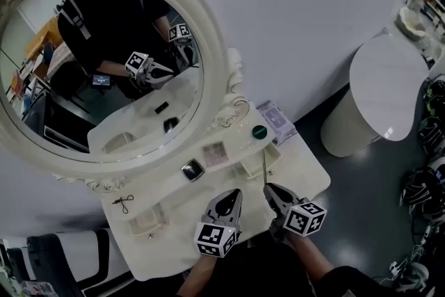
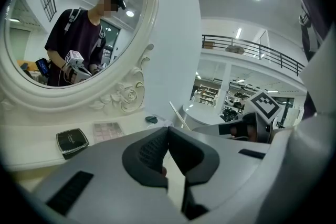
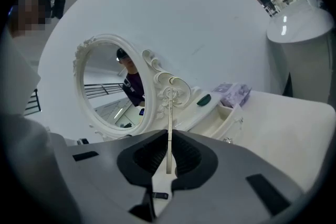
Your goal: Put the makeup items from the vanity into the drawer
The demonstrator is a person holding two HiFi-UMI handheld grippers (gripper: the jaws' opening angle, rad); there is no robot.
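Closest to the head camera, the left gripper point(image 2: 168, 131) has its two dark ribbed jaws pressed together at the tips. Whether anything sits between them cannot be made out. Just beside it, the right gripper point(image 3: 169, 136) pinches a thin cream-coloured stick point(image 3: 169, 113) between closed jaws, and the stick stands out beyond the tips towards the mirror. Each gripper carries a cube with black-and-white square markers, which show patterns and no letters. Both grippers hover over the front edge of the glossy white vanity top point(image 1: 306, 177). Just past the stick's far end, a small white open drawer point(image 3: 231, 118) is pulled out of the raised shelf. To its left on the shelf lie a pale pink eyeshadow palette point(image 2: 108, 130) and then a black square compact point(image 2: 72, 140). The compact's lid bears a line of light cursive lettering too small to read. Farther left on the lower surface lies a small black scissor-handled tool point(image 1: 124, 204). To the right, beyond the drawer, a dark green round item point(image 1: 259, 132) rests on the shelf. Just beside it is a lavender printed box point(image 1: 277, 120), whose print is not legible. Behind these rises the oval mirror with its ornate white carved frame point(image 1: 215, 45). It reflects a person in dark clothes holding the marker cubes. Well apart to the right stands a white round pedestal point(image 1: 379, 90) on the dark floor.
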